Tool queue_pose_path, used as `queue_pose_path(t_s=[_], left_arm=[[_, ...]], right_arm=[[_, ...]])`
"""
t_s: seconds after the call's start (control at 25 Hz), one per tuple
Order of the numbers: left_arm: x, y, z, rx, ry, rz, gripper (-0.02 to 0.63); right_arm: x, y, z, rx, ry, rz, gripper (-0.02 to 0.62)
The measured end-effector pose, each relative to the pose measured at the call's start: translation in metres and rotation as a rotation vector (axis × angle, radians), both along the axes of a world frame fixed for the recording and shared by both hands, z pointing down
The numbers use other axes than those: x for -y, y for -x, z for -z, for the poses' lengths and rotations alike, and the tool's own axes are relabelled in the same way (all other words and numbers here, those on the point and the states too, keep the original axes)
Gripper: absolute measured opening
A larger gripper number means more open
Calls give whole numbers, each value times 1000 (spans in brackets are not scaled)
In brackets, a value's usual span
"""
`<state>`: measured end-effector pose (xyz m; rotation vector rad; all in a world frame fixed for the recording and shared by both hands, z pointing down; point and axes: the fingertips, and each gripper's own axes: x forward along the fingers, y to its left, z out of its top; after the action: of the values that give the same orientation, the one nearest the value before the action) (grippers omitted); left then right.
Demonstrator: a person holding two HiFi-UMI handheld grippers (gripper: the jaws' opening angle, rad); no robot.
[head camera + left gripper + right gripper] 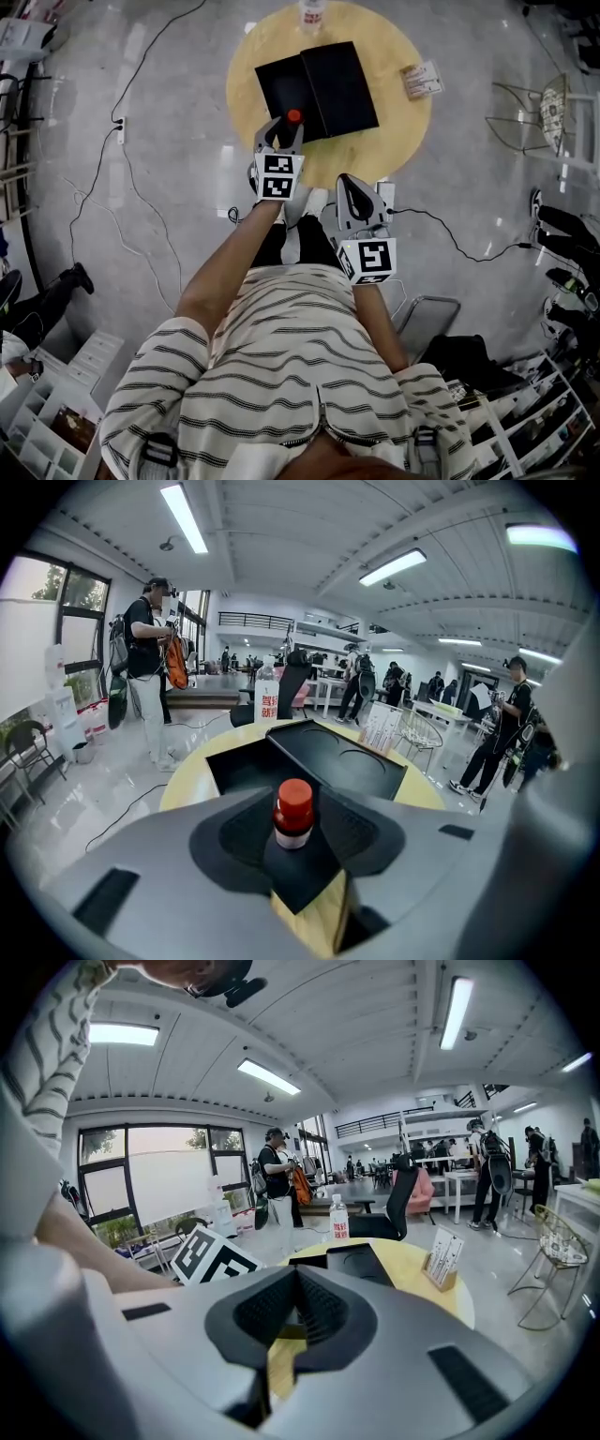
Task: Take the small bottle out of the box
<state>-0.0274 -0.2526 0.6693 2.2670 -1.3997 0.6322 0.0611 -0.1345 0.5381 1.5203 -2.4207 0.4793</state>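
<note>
Left fingers (pixel 230 841) wide apart, gripping nothing, bottle (pixel 293 815) loose between them, apparently on the box's (pixel 328 761) 6 o'clock corner, so a finger bump on pull-back could tip it onto the worktop (pixel 187 780); right fingers (pixel 272 1321) closed, empty.

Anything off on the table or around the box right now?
Nothing stands out. The small bottle stands upright, red cap on, at the near corner of the open black box, between the open jaws of the left gripper, pads clear of it. No spill or damage visible.
</note>
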Motion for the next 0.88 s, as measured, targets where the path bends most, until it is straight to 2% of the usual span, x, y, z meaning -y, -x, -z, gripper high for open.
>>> queue_pose_path(t_s=[0.24, 0.44, 0.88], left_arm=[[9, 0, -17, 7, 23, 9, 161], [11, -5, -26, 30, -2, -36, 161], [20, -8, -28, 10, -23, -26, 156]], right_arm=[[-2, -1, -5, 8, 14, -2, 11], [-7, -5, -4, 7, 16, -8, 11], [-7, -8, -7, 3, 25, -11, 11]])
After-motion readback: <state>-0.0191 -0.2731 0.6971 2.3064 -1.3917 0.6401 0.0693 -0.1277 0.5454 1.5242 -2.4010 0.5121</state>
